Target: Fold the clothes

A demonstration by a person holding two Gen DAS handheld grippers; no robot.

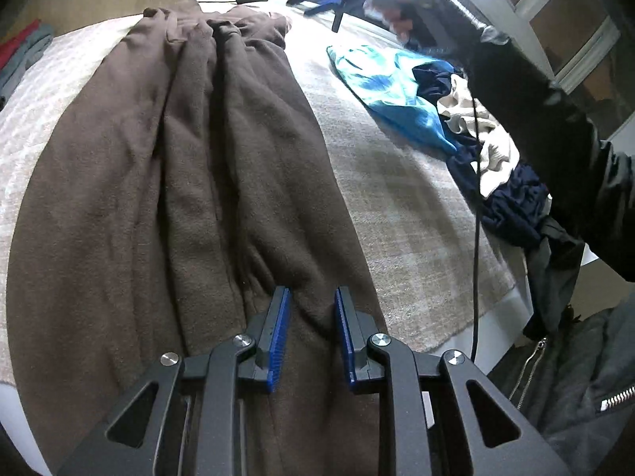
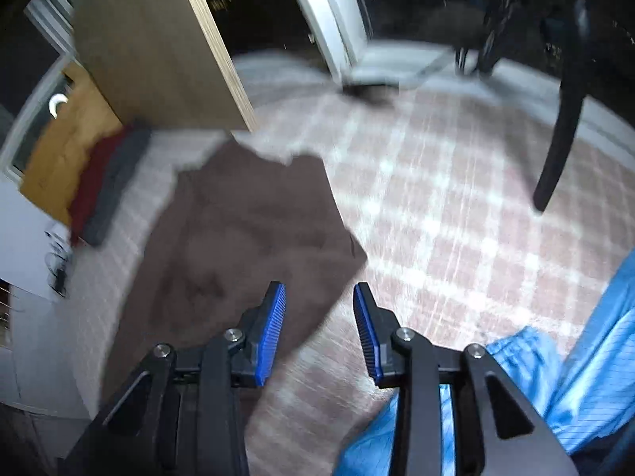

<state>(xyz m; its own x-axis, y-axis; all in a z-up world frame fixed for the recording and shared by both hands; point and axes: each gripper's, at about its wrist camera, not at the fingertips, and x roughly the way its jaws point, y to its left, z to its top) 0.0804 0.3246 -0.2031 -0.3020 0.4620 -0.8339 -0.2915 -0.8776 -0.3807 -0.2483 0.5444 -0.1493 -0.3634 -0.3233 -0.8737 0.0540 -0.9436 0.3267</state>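
1. The left gripper [image 1: 309, 297] hovers over the near end of the brown trousers [image 1: 198, 150], jaws slightly apart, no cloth visibly clamped.
2. The right gripper [image 2: 319, 293] stands jaws apart and empty above the trousers' edge [image 2: 254, 230].
3. The trousers lie lengthwise on the checked blanket [image 1: 397, 198]; they look thick, soft, limp and not slippery.
4. Pinching hem or waistband corners seems best.
5. Farther off lies a blue garment [image 1: 381, 87].

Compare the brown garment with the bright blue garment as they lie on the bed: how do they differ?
The brown garment is spread out lengthwise with long creases; the bright blue garment is crumpled. The brown one lies alone under the left gripper; the blue one adjoins a heap of other clothes. Both rest on the checked bedcover, unfolded.
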